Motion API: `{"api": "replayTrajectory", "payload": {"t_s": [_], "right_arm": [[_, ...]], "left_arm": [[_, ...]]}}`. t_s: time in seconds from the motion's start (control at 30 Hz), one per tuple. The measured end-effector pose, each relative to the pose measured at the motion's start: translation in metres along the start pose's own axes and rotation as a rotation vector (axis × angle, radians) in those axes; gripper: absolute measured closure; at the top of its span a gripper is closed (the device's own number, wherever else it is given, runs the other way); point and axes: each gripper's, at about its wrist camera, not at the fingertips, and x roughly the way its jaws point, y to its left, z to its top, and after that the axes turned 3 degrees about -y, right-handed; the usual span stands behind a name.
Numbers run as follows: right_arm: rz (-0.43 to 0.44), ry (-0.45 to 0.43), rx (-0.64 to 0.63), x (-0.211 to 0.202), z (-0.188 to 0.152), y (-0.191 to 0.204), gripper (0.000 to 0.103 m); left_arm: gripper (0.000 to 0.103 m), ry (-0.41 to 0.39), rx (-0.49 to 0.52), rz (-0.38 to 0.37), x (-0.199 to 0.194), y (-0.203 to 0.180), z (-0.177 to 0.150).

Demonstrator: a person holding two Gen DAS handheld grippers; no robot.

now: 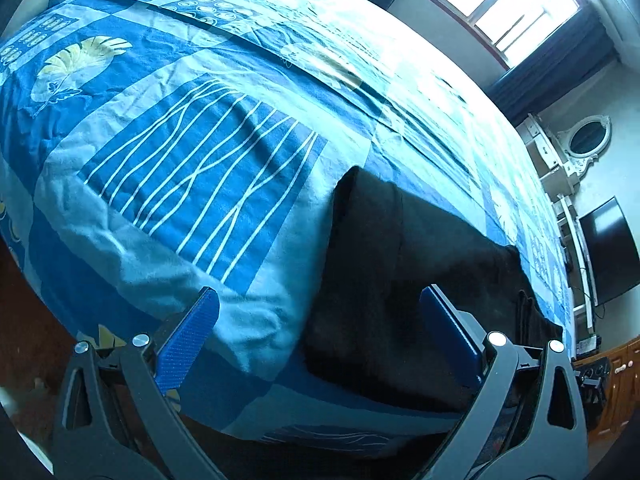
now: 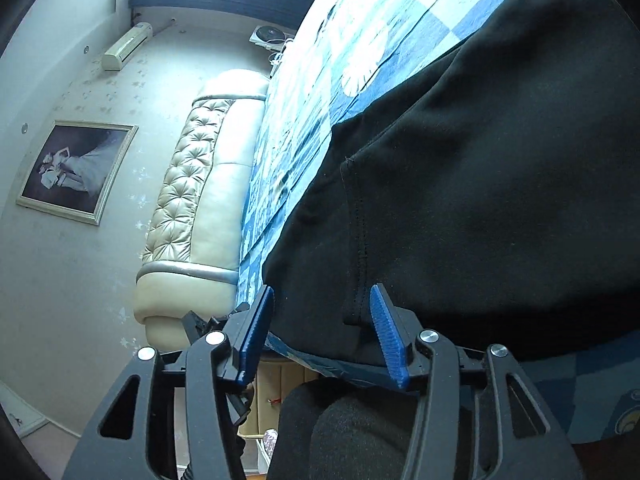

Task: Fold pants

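black pants (image 1: 400,280) lay flat at the near edge of the bed (image 1: 200,160), on its blue patterned cover, apparently spread out for folding. the left tongs (image 1: 320,332) stood wide open and empty above the garment's left edge. the right tongs (image 2: 322,320) were partly open astride a seamed edge of the fabric, not visibly clamped. a padded headboard (image 2: 208,200) stood beyond; nothing blocked the cloth

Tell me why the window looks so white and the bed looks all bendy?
Left wrist view: daylight overexposes the bright window, glare washes out the far blue patterned bedspread, and the fisheye lens bulges it round. Right wrist view: the black fabric pants stay dark and detail-poor, and the window strip at top is blown white.
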Motion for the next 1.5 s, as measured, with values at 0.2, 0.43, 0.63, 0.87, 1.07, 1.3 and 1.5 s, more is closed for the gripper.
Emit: {"api": "replayTrajectory", "payload": {"t_s": [0.2,0.43,0.63,0.87,1.07,1.3,1.5], "right_arm": [[-0.013,0.022,-0.014,-0.003,-0.004,-0.002,0.051],[-0.074,0.083,-0.085,0.011,-0.01,0.003,0.051],[-0.084,0.099,-0.078,0.016,-0.012,-0.004,0.045],[-0.075,0.113,-0.048,0.025,-0.02,-0.009,0.041],[-0.075,0.12,-0.062,0.022,-0.023,-0.005,0.041],[-0.068,0.12,-0.06,0.023,-0.026,0.002,0.041],[-0.057,0.148,-0.079,0.028,-0.031,0.007,0.041]], "left_arm": [[0.003,-0.002,0.043,-0.183,0.024,-0.008,0.048],[0.003,0.094,0.157,-0.208,0.092,-0.018,0.094],[0.003,0.163,0.205,-0.359,0.108,-0.008,0.097],[0.003,0.207,0.263,-0.493,0.094,-0.002,0.066],[0.003,0.242,0.256,-0.542,0.091,-0.012,0.054],[0.004,0.263,0.258,-0.557,0.101,-0.029,0.046],[0.029,0.303,0.276,-0.551,0.087,-0.03,0.018]]}}
